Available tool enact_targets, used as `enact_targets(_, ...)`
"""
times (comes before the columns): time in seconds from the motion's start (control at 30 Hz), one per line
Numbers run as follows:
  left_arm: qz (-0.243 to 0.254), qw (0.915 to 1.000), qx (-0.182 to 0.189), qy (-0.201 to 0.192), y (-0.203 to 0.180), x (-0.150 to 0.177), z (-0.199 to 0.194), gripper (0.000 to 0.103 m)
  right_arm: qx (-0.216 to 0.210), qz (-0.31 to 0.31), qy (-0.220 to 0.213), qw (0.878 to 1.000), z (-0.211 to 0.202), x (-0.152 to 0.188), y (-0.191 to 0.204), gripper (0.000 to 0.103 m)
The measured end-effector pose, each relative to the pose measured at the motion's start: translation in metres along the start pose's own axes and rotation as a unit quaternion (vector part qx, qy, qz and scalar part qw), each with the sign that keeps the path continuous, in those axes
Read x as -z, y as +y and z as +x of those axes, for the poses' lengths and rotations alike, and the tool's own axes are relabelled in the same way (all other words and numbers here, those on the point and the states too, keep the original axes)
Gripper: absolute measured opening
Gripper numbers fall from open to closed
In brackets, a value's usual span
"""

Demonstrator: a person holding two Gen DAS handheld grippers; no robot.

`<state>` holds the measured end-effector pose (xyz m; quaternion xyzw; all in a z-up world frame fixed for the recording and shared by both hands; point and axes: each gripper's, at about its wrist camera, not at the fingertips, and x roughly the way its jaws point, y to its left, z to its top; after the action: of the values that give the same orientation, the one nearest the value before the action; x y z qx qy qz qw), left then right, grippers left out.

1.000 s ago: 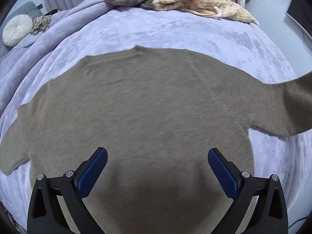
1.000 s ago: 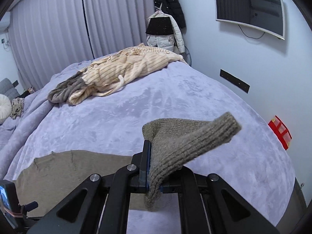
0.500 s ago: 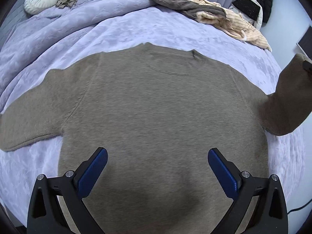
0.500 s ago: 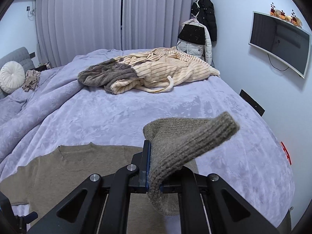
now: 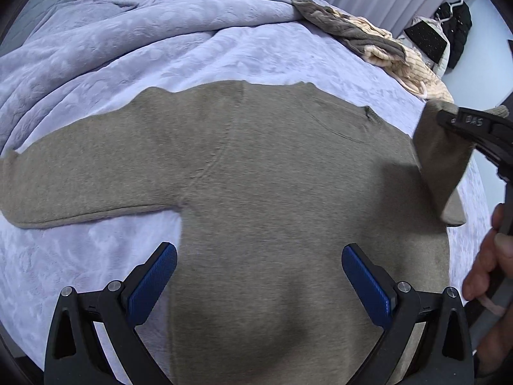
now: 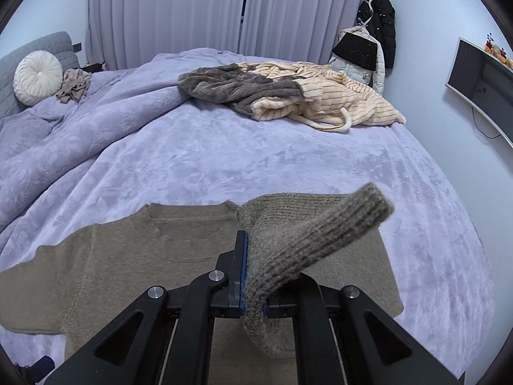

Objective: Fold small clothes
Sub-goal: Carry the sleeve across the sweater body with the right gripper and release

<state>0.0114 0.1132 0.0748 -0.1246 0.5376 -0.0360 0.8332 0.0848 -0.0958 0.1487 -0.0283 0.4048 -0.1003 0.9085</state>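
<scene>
A brown knit sweater point(image 5: 256, 176) lies flat on the lilac bed cover point(image 5: 192, 48), neck toward the far side. My left gripper point(image 5: 258, 253) hangs open above its lower body, holding nothing; its left finger is over the side edge. My right gripper point(image 6: 247, 250) is shut on the cuff of the sweater's right sleeve point(image 6: 320, 234). The lifted sleeve hangs over the right shoulder area. The left wrist view shows that right gripper point(image 5: 449, 118) at the right edge with the sleeve point(image 5: 439, 160) draped from it. The other sleeve point(image 5: 80, 173) lies stretched out to the left.
A pile of cream striped and grey clothes point(image 6: 288, 96) lies at the bed's far side. A round white cushion point(image 6: 37, 77) and a small tan garment point(image 6: 73, 85) sit near the headboard. Jackets point(image 6: 368, 41) hang by the curtains, a screen point(image 6: 481, 80) on the right wall. A hand point(image 5: 490, 256) grips the right tool.
The right gripper has carried the sleeve leftward, from beyond the sweater's side to over its shoulder. The left gripper has slid left over the sweater body, still open.
</scene>
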Motion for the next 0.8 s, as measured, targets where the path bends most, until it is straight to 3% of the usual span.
enact_targets(0.43,-0.041,0.9991,0.009,0.002,0.044,0.004,0.002,0.103,-0.025,-0.073,0.048,0.996,0.035,0.033,0.104,0.008)
enact_targets(0.53,-0.052,0.9986,0.013,0.002,0.052,0.008,0.0,0.103,-0.064,-0.087,0.079,0.991,0.044,0.042,0.118,0.012)
enact_targets(0.6,-0.059,0.9981,0.015,0.002,0.056,0.011,-0.003,0.103,-0.096,-0.108,0.095,0.985,0.046,0.049,0.131,0.031)
enact_targets(0.63,-0.062,0.998,0.016,0.001,0.058,0.013,-0.005,0.103,-0.11,-0.119,0.096,0.982,0.045,0.052,0.137,0.054)
enact_targets(0.67,-0.064,0.9978,0.016,-0.001,0.06,0.015,-0.008,0.103,-0.127,-0.13,0.095,0.979,0.041,0.055,0.144,0.07)
enact_targets(0.8,-0.065,0.9978,0.011,-0.008,0.06,0.016,-0.015,0.103,-0.229,-0.148,0.072,0.959,0.01,0.052,0.142,0.071)
